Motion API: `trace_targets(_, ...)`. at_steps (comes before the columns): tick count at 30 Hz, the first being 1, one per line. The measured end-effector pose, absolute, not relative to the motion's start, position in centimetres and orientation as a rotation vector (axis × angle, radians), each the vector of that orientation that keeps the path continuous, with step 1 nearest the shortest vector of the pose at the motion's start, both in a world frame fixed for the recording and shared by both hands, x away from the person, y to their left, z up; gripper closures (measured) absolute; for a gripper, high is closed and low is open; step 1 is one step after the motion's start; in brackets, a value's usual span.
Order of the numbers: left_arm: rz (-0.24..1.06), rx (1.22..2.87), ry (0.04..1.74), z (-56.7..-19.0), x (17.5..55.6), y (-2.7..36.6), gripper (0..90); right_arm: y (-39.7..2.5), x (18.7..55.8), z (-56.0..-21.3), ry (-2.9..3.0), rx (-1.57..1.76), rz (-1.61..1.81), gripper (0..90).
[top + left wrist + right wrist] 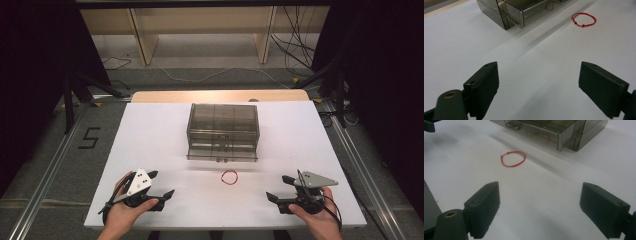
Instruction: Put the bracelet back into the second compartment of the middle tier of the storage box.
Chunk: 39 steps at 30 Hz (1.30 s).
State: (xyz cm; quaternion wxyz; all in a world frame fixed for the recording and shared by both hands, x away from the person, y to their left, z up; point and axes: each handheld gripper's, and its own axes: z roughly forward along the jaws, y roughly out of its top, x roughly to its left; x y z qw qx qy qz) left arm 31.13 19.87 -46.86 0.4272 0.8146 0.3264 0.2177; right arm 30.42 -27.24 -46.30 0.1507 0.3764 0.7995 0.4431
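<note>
1. Left gripper [161, 184]: near the table's [150, 145] front-left corner, jaws wide apart, nothing between them.
2. Right gripper [280, 188]: near the front-right corner, jaws spread, empty.
3. Red string loop [230, 177]: flat on the table, front-centre, between both grippers, just in front of the drawer box [223, 131].
4. Box's bottom drawer [222, 151] is pulled out.
</note>
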Motion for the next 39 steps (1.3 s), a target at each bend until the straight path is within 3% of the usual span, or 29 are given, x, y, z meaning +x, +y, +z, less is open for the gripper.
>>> trace_targets(17,0.554,2.039,0.793,-46.8,31.0,19.4,16.2,-25.7,31.5,-46.2,2.303,1.093,1.24,28.6)
trace_targets(39,0.558,2.046,0.783,-46.8,31.0,19.3,16.3,-18.9,34.5,-46.8,2.471,0.929,1.203,35.6)
